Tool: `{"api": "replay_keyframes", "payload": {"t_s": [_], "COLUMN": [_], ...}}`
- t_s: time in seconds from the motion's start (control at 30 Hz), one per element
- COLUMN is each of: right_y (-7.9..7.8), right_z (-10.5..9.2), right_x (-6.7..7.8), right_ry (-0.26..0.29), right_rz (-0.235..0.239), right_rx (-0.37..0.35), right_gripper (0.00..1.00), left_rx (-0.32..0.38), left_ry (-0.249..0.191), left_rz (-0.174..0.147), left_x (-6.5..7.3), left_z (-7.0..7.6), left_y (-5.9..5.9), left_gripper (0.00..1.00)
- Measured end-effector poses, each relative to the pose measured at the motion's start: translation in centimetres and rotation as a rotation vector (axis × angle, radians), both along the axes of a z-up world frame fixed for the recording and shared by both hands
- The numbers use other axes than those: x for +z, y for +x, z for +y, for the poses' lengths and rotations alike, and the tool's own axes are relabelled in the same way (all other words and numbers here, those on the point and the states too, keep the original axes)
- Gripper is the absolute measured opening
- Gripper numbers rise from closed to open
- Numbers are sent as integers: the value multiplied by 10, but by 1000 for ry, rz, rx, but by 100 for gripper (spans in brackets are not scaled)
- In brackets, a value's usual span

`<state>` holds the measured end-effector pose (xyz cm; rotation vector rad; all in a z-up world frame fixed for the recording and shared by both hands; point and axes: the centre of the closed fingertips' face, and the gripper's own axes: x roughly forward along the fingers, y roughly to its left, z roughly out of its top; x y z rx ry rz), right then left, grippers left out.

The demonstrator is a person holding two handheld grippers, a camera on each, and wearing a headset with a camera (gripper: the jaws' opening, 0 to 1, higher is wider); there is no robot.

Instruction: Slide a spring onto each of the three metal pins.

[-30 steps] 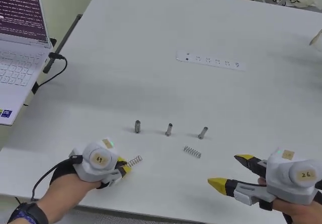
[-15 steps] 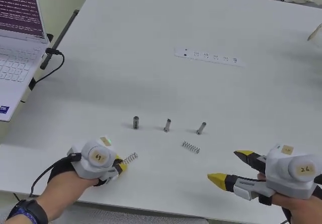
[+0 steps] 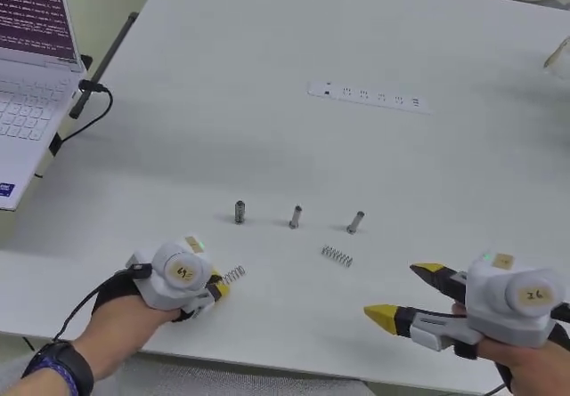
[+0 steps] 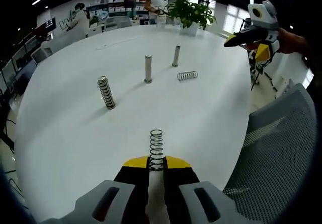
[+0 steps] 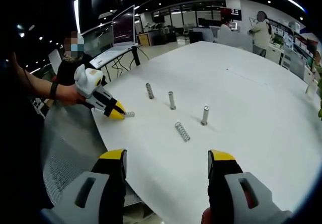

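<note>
Head view looking down, gripper views low, facing inward, sharing 3 pins [image 3: 296, 217]

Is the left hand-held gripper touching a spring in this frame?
Touching. In the left gripper view, the left hand-held gripper has its yellow tips closed on the lower end of a spring, which sticks out ahead of them.

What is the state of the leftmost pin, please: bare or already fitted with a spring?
Fitted: in the left gripper view, a spring wraps the leftmost pin top to base.
</note>
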<state>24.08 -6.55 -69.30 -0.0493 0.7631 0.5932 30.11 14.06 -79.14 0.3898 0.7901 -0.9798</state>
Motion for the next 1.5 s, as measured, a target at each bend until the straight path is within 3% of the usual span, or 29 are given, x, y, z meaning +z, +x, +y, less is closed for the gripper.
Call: {"api": "replay_keyframes", "payload": {"t_s": [0.23,0.63,1.17,1.5], "right_y": [2,7,14,16], "right_z": [6,36,77,93], "right_x": [1,2,9,12], "right_ry": [0,15,42,41], "right_rz": [4,6,-1,0], "right_rx": [25,125,269,347], "right_gripper": [63,57,49,45], "left_rx": [8,-24,-115,-179], "left_ry": [-32,-94,-136,-152], "left_rz": [-7,-51,-114,-139], "left_x": [10,41,77,91], "left_z": [2,-3,-18,-32], "left_y": [-3,-10,-16,-26], "left_gripper": [2,2,2,2]}}
